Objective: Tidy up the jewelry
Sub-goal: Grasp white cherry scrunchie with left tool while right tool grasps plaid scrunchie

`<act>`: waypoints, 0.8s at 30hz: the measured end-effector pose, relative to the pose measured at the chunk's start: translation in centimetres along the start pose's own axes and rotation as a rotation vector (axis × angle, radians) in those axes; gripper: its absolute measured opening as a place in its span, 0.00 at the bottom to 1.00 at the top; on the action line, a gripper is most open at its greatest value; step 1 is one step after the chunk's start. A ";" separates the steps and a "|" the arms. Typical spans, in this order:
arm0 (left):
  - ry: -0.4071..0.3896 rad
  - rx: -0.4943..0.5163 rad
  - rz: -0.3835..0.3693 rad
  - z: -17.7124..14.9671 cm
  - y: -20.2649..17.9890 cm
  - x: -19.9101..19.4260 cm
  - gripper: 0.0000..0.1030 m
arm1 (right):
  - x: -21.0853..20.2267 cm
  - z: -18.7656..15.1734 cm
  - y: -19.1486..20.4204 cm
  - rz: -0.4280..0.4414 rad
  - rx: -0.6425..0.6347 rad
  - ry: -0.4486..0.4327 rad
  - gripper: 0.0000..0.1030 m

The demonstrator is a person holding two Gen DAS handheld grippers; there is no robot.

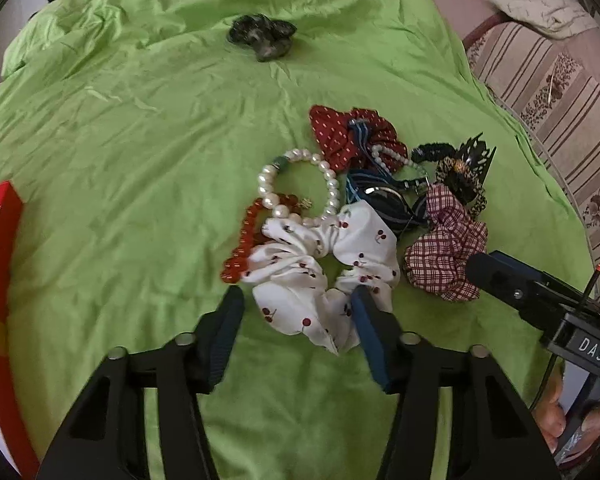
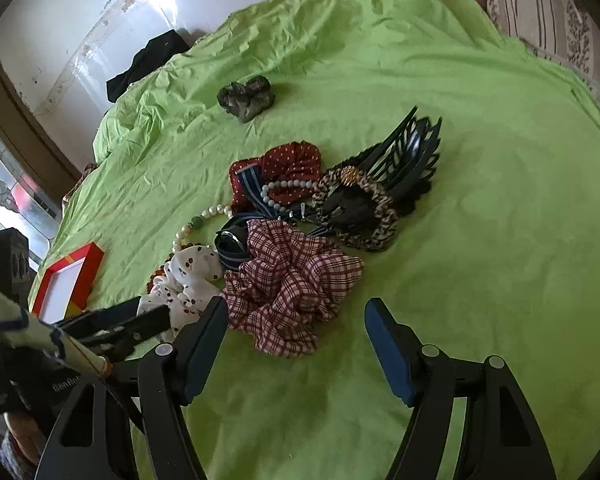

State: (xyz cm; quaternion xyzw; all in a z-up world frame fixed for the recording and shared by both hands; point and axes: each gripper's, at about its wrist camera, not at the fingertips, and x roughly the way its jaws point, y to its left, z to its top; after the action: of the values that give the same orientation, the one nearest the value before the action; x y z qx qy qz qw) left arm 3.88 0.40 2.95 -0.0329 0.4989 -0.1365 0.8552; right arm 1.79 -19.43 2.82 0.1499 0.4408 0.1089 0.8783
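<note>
a heap of hair ties and beads lies in the middle of a rumpled green sheet. nearest the left gripper is a white scrunchie with cherries; the gripper's fingers stand partly apart around the scrunchie's near edge, the right one touching or overlapping the cloth, the left one clear of it over bare sheet, so nothing is clamped. a pearl bracelet curls just behind the white scrunchie, with a string of red beads to its left, partly under the cloth. to the right lies a red checked scrunchie; the right gripper hangs wide apart before it, its left finger just beside or brushing the checked cloth and its right finger over bare sheet, holding nothing. behind come a dark striped band, a red dotted scrunchie, a leopard print tie and a black claw clip. a dark scrunchie sits well apart, farther up the sheet. a red box rests at the sheet's left edge.
</note>
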 end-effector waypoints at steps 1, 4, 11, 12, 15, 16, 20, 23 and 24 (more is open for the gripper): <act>0.007 -0.003 -0.002 0.0 -0.1 0.3 0.26 | 0.2 0.0 0.0 -0.001 -0.001 0.006 0.71; 0.018 -0.036 -0.016 -0.2 -0.1 0.5 0.09 | 0.9 -0.3 0.1 -0.002 0.007 0.031 0.17; -0.053 -0.041 -0.043 -1.4 -0.4 -4.6 0.08 | -1.8 -1.0 0.3 0.045 0.045 -0.001 0.07; -0.068 -0.041 -0.048 -1.6 -0.4 -5.7 0.08 | -2.6 -1.1 0.8 0.045 0.030 -0.014 0.07; -0.114 -0.057 -0.059 -2.2 0.4 -9.0 0.08 | -4.2 -1.4 2.1 0.039 -0.016 -0.041 0.06; -0.122 -0.064 -0.061 -2.4 0.8 -9.6 0.08 | -4.9 -1.5 2.9 0.042 -0.036 -0.050 0.06; -0.178 -0.101 -0.005 -3.6 3.1 -13.0 0.08 | -6.6 -2.1 5.5 0.033 -0.106 -0.075 0.06; -0.218 -0.128 0.055 -4.6 5.3 -14.9 0.08 | -7.4 -2.5 7.6 0.030 -0.160 -0.083 0.06; -0.230 -0.138 0.075 -4.8 6.1 -15.4 0.08 | -7.5 -2.7 8.4 0.032 -0.176 -0.082 0.06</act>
State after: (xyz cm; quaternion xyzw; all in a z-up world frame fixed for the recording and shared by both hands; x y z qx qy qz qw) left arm -6.22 10.74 12.33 -0.0884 0.4068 -0.0650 0.9069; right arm -5.26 -13.61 9.85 0.0836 0.3910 0.1548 0.9034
